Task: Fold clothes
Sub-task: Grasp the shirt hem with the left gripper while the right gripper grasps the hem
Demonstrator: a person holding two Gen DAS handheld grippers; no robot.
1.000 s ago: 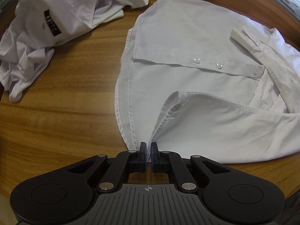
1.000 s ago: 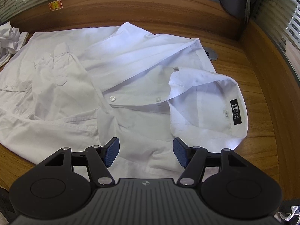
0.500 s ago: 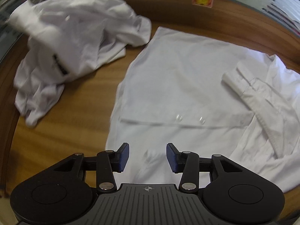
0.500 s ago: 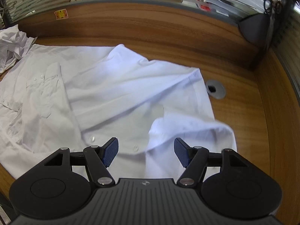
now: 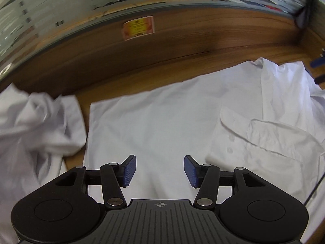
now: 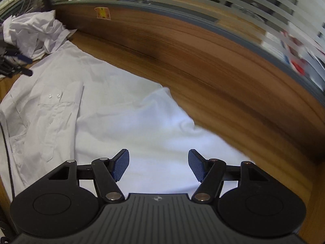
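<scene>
A white shirt (image 5: pixel 162 122) lies spread flat on the wooden table (image 5: pixel 162 75), its far edge close to the back panel. A sleeve with cuff buttons (image 5: pixel 254 142) is folded over its right part. My left gripper (image 5: pixel 160 170) hovers over the shirt's left half; its jaws are opening and nothing is between them. In the right wrist view the same shirt (image 6: pixel 121 111) and folded sleeve (image 6: pixel 52 105) show. My right gripper (image 6: pixel 158 166) hangs open and empty above the shirt's right half. The left gripper's blue fingers (image 6: pixel 18 61) show at that view's left edge.
A second white shirt (image 5: pixel 30 126) lies crumpled at the table's left, also seen as a heap (image 6: pixel 34 32) in the right wrist view. A wooden back panel (image 5: pixel 203 40) with a sticker (image 5: pixel 138 27) rises behind the table, with striped glass above.
My left gripper let go of the shirt's hem and opened. Both grippers swept from the near edge across the shirt toward the back panel. The right gripper stayed open.
</scene>
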